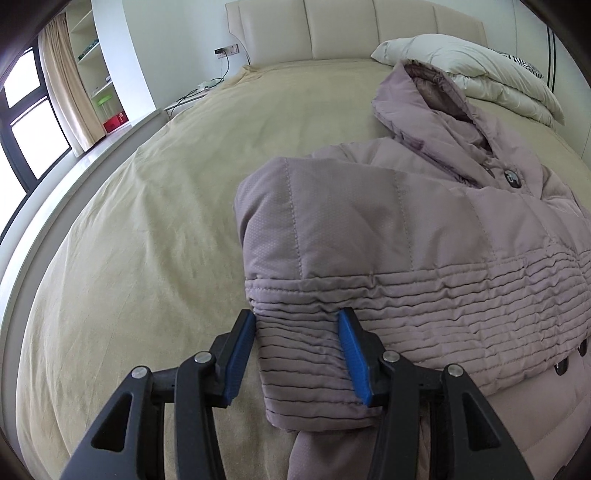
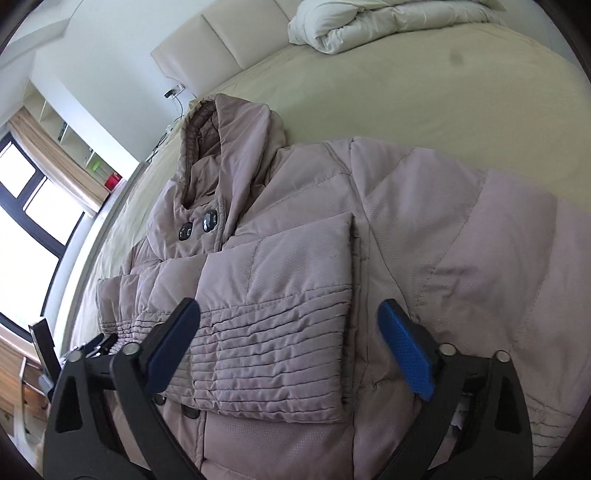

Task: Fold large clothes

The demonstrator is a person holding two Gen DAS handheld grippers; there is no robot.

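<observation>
Both grippers were over the coat. Left gripper point(image 1: 299, 354) straddled the ribbed cuff point(image 1: 314, 354) of the sleeve folded across the coat's front; its blue pads sat on either side of the cuff, roughly half spread, and whether they actually pinched the fabric couldn't be told. Right gripper point(image 2: 290, 347) had its jaws wide apart, nothing between the pads, hovering just above the other folded sleeve point(image 2: 273, 306), which lay flat on the chest with no grip on it.

Mauve hooded puffer coat point(image 2: 461, 240) lay face up on the tan bedsheet point(image 1: 147, 221), hood point(image 1: 424, 103) toward the headboard point(image 1: 332, 29), buttons point(image 2: 208, 221) showing at the collar. White duvet point(image 2: 369, 22) bunched near the head of the bed, well apart from the coat.

Judged step: sleeves in, left one likely being set down. To do it well, lay the cuff flat on the chest beside the other sleeve, let go only once it rests, then pull straight back so the puffy fabric doesn't drag. Next fold probably needs both grippers on the hem, lifted evenly toward the collar; padding may spring open.
</observation>
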